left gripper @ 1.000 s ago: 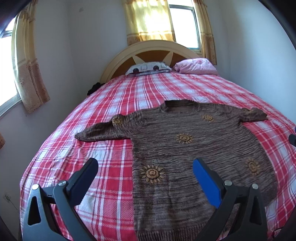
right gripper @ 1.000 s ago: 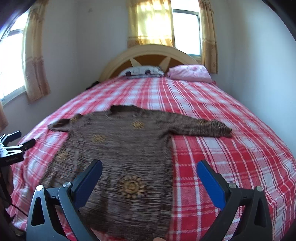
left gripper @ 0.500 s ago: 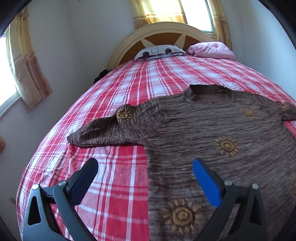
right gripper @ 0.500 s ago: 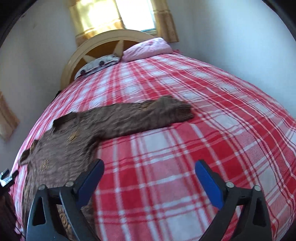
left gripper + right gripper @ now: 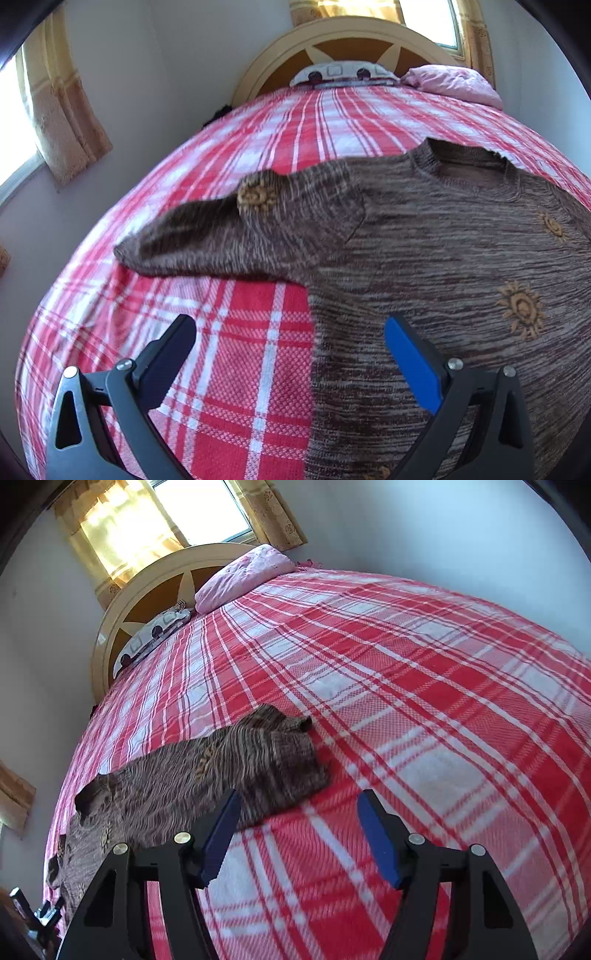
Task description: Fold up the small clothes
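A brown knit sweater (image 5: 443,258) with orange sun patches lies flat on the red plaid bedspread (image 5: 221,369). Its left sleeve (image 5: 229,240) stretches out to the left. My left gripper (image 5: 291,332) hovers open over the sweater's left side edge, below that sleeve, with nothing between its fingers. In the right wrist view the other sleeve (image 5: 236,771) ends in a cuff (image 5: 295,753) just above my right gripper (image 5: 295,812). That gripper's jaws are closing, with only bedspread (image 5: 443,720) between them and the left pad (image 5: 221,834) over the sleeve's edge.
A pink pillow (image 5: 243,576) and a patterned pillow (image 5: 155,631) lie at the rounded wooden headboard (image 5: 347,40). Curtained windows (image 5: 173,513) sit behind the bed and at the left wall. White walls close in on both sides of the bed.
Both grippers moved outward and lower toward the sleeves. The right view rolled and swung from the sweater's body to its right cuff, and its jaws narrowed. The left jaws stayed wide.
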